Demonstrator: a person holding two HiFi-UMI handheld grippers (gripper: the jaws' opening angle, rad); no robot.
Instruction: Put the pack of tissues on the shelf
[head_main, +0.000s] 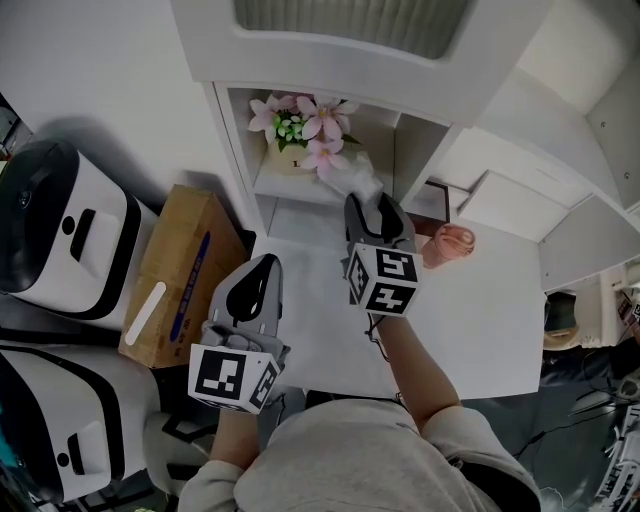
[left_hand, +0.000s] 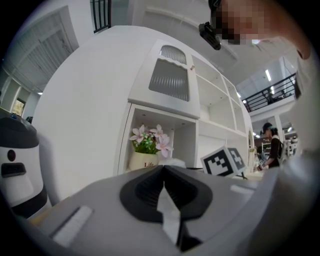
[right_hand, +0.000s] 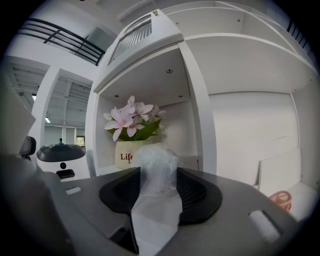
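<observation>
The pack of tissues, in clear crinkly wrap, sticks out of my right gripper, which is shut on it. I hold it just in front of the open lower shelf compartment of the white cabinet. In the right gripper view the pack fills the gap between the black pads, and the shelf lies straight ahead. My left gripper hangs lower and to the left over the table, shut with nothing in it; in its own view the left gripper has its tips together.
A white pot of pink flowers takes up the left part of the shelf compartment. A pink cup stands on the white table at the right. A cardboard box and white robot bodies sit left of the cabinet.
</observation>
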